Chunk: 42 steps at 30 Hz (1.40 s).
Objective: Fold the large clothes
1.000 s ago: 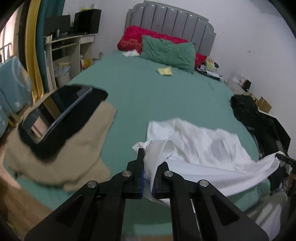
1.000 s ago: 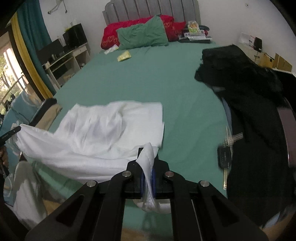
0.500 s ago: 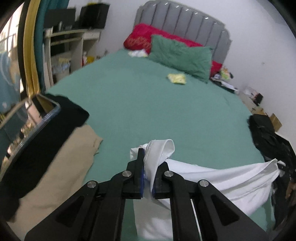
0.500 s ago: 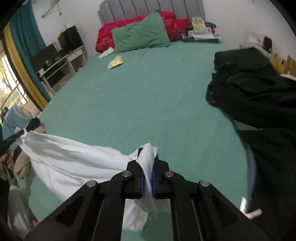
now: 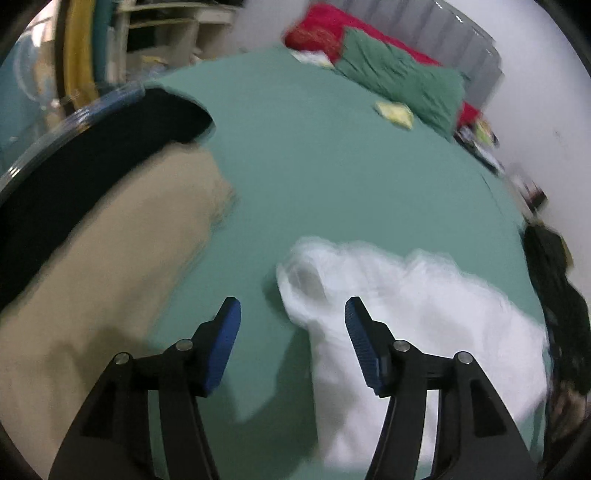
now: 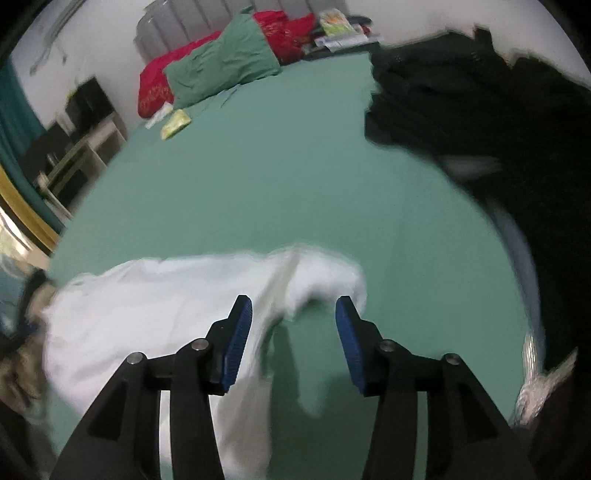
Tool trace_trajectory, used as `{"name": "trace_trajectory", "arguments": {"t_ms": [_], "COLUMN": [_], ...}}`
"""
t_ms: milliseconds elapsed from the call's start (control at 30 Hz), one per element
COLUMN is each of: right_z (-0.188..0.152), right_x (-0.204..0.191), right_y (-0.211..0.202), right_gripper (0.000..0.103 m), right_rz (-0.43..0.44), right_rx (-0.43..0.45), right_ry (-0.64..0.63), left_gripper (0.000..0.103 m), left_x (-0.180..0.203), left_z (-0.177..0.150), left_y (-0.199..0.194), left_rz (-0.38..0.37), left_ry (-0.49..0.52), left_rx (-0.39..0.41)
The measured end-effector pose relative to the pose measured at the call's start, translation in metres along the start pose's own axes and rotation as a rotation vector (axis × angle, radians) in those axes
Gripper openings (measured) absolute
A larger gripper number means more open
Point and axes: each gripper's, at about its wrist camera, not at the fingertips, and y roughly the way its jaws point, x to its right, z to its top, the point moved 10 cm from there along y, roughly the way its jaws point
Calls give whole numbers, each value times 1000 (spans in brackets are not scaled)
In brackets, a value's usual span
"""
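A white garment (image 5: 413, 317) lies bunched and blurred on the green bed sheet (image 5: 332, 177), near the bed's front edge. My left gripper (image 5: 292, 316) is open, its jaws wide apart, with the garment's left end just ahead between them. In the right wrist view the same garment (image 6: 159, 302) spreads to the left. My right gripper (image 6: 293, 313) is open over the garment's right end, holding nothing.
A tan garment (image 5: 122, 266) with a black one (image 5: 85, 162) on it lies at the left of the bed. A black clothes pile (image 6: 498, 122) lies at the right. Green pillow (image 5: 402, 85) and red pillows (image 5: 317, 33) sit by the grey headboard.
Both grippers held the white garment's ends and lifted it forward over the bed. Now both have opened and let go, and the garment has dropped onto the sheet.
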Motion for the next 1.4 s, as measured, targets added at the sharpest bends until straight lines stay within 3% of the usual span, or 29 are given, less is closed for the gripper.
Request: {"name": "trace_trajectory", "arguments": {"t_ms": [133,200,233,267,300,567,767,933,967,1033,1100,1200,1300,1400], "right_z": [-56,-87,-96,-100,-103,-123,-157,-179,-178,-177,-170,-151,-132,-122], "right_x": [-19,-34,-40,-43,-47,-55,-47,-40,-39,-40,-39,-43,-50,-65], "right_y": [-9,0,1,-1,-2,-50,-80,-85,-85,-85,-89,-105,-110,-102], "right_gripper": [47,47,38,26,15,13,13,15,18,20,29,33,34,36], "right_rz": [104,135,129,122,124,74,53,27,14,1,-30,-54,-99,-102], "right_rx": [-61,-130,-123,-120,-131,-119,-152,-197,-197,-201,-192,-109,-53,-44], "right_ry": [28,12,-5,-28,-43,-94,-87,-78,-86,-85,-87,-108,-139,-222], "left_gripper": [62,62,54,39,10,9,9,13,15,33,43,47,47,47], "left_x": [29,39,44,51,54,56,42,37,35,33,36,56,92,117], "left_z": [-61,-76,-80,-86,-90,-109,-150,-171,-170,-161,-147,-132,-133,-132], "left_y": [2,0,-3,-5,-5,-64,-97,-102,-101,-104,-119,-128,-113,-88], "left_rz": [-88,-83,-92,-111,-107,-84,-68,-58,-56,-42,-27,-41,-78,-52], "left_ry": [104,147,161,175,192,215,209,191,174,169,181,231,338,443], "left_rx": [-130,-124,-120,-133,-148,-97,-163,-220,-227,-205,-131,-87,-122,-129]}}
